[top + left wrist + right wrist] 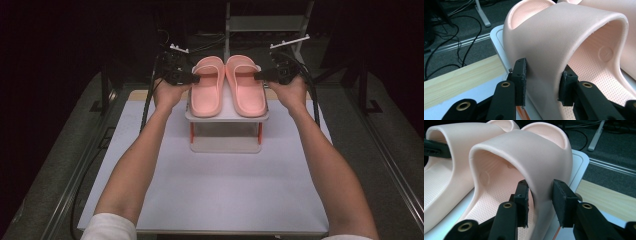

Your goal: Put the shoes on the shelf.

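Two forearms come in from the bottom of my high view, each hand carrying one gripper. Beyond them stands one small white two-tier stand [227,116] on the white table [225,195], and on its top shelf two pink slides lie side by side, touching along their inner edges.

My left gripper [544,83] straddles the outer root of the left slide [207,87]'s strap: the outer pad sits just off the rubber, the inner pad looks to touch it; no squeeze shows.

My right gripper [540,203] brackets the right slide [245,85]'s strap the same way, slightly spread, gaps on both sides.

Both slides run lengthwise away from me, straps at the far half.
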